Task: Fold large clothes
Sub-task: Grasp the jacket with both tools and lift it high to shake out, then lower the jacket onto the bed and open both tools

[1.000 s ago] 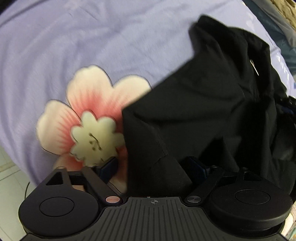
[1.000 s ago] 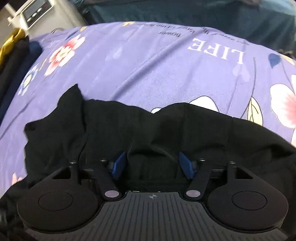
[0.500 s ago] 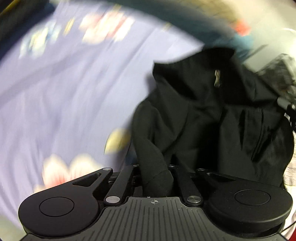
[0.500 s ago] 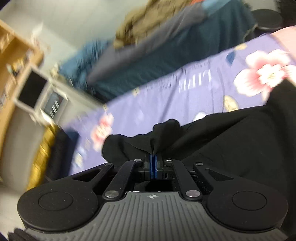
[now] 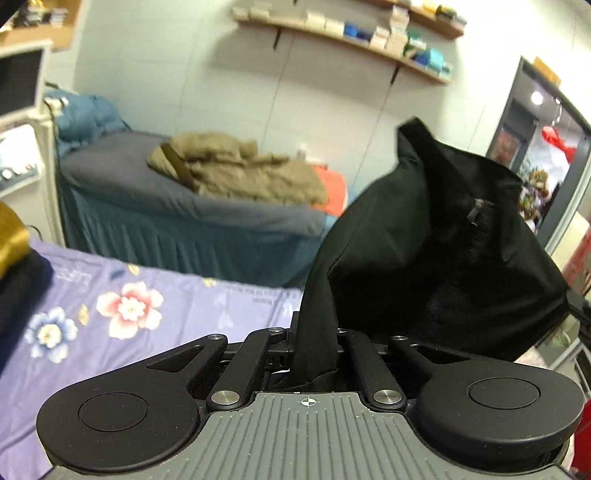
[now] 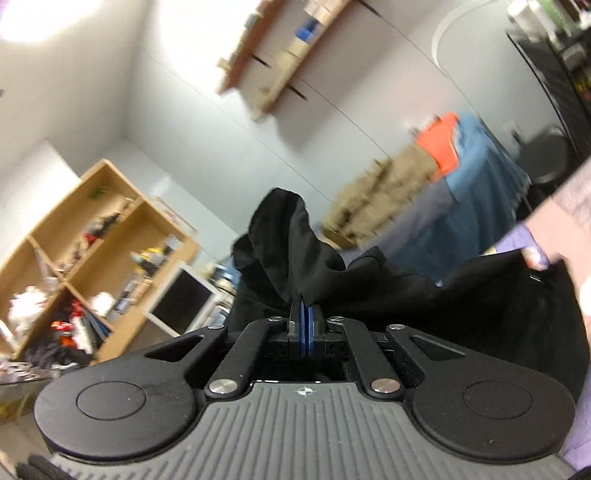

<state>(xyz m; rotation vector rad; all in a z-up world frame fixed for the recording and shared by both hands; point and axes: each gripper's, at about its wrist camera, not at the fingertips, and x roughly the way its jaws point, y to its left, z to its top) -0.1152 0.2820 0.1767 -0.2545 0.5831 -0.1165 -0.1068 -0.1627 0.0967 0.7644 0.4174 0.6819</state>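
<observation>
A large black garment [image 5: 436,236] with a small zipper pull hangs in the air, lifted clear of the lilac flowered bedsheet [image 5: 110,306]. My left gripper [image 5: 316,332] is shut on a thick bunched fold of it that runs up between the jaws. In the right wrist view the same black garment [image 6: 295,251] rises from my right gripper [image 6: 304,314], whose blue pads are pressed together on a thin edge of the cloth. The rest of the garment spreads to the right toward a person's hand [image 6: 554,236].
A second bed with a dark blue cover [image 5: 166,206] carries a heap of tan bedding [image 5: 236,170] and something orange. A wall shelf [image 5: 351,33] runs above it. A wooden shelving unit [image 6: 92,266] and a monitor [image 6: 181,299] stand to the left. Dark folded clothes [image 5: 18,288] lie at the sheet's left edge.
Both grippers closed on the black garment as it lay on the sheet, then rose and tilted up. The garment now hangs off the bed between them.
</observation>
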